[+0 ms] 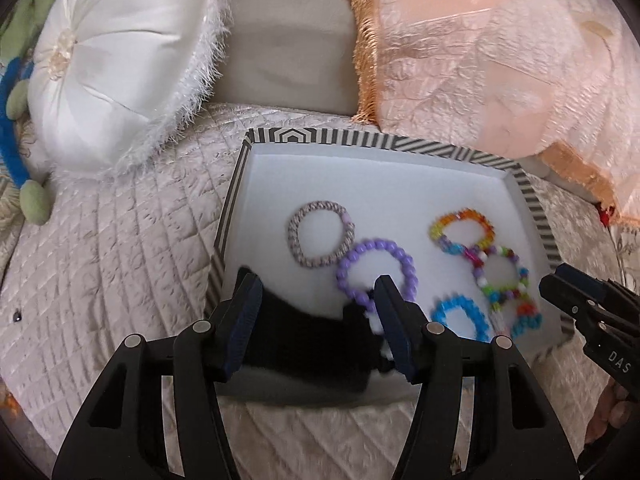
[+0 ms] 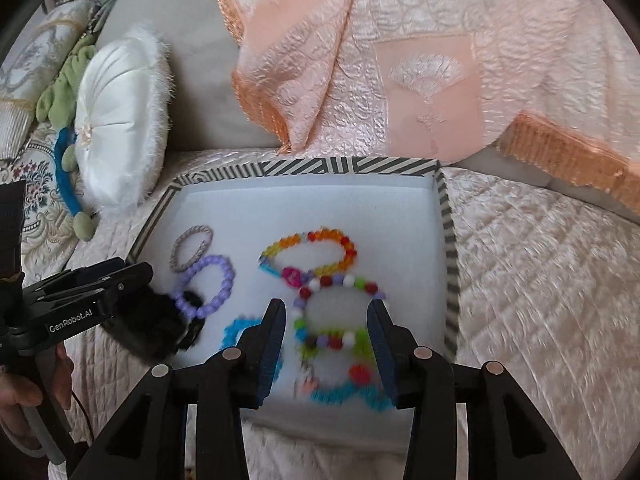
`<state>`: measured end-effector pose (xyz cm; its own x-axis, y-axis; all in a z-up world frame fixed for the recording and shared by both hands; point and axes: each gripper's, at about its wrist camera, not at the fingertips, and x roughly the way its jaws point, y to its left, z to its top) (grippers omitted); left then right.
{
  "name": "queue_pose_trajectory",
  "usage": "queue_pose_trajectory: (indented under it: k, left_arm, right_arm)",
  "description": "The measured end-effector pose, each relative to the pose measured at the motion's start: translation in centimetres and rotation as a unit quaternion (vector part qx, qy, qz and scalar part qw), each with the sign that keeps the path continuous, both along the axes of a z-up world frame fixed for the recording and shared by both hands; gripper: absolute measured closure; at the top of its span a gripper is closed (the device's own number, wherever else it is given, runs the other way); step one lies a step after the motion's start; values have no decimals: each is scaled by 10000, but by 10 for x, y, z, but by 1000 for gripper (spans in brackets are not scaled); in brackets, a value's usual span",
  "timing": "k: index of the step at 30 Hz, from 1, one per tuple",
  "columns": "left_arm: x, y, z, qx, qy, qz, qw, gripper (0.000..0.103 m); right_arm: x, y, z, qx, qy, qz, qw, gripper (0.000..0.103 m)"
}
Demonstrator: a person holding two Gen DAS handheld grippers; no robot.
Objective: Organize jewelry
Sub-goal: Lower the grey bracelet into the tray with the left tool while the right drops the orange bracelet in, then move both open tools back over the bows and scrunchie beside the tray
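From the left wrist view, the left gripper (image 1: 316, 296) stands spread wide over the near left corner of the striped tray (image 1: 532, 204), its pads pressing on nothing; a black fuzzy item (image 1: 304, 340), blurred and hard to identify, lies between and just below the jaws, on the tray's near edge. Touching it is the purple bead bracelet (image 1: 376, 268), with the grey woven band (image 1: 320, 238) just beyond, and the rainbow bracelet (image 1: 460, 228), multicolour bead bracelet (image 1: 500, 276) and blue bracelets (image 1: 460, 316) crowded to the right. To do this step well, I judge the left hand should clear the black item straight upward, so that neither finger drags the purple beads. From the right wrist view, the right gripper (image 2: 326, 332) is partly spread and pinches nothing, its fingers straddling the multicolour bead bracelet (image 2: 340, 312) near the tray's (image 2: 444, 208) right wall; the blue bracelets (image 2: 348, 394) lie blurred at the near edge. Here the pieces overlap, so a good move is to keep the fingers above the beads while withdrawing, and any next pick should take one loop at a free arc, away from where it touches the rainbow bracelet (image 2: 312, 252)
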<state>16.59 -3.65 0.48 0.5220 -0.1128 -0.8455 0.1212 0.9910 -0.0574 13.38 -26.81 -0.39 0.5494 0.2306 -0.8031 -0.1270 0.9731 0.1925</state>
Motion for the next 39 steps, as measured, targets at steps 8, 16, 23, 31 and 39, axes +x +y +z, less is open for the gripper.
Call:
queue_pose_trajectory:
  k: [8,16,23,31,39]
  left_arm:
    - [-47,-2,21,89,-268,-127,9995,45]
    - [-99,-10,51,233,-658,-224,9973,44]
    - [-141,-22,63,379,-808,-307,9955,44]
    - [-167,-24,62,346,-912,-381,9945,44]
    - [-160,-13,46,271,-797,-349,9958,44]
  right_arm:
    - [-40,8,20,-8,-212,-99,9997,63]
    - [-83,13,40,48,-416,-170,9990,61]
    - [-127,13,57,-41,-744,-221,9970,39]
    - [-154,16,57,-247,-730,-196,9968,39]
    - [-152,22,38,-293,-502,-190,9981,39]
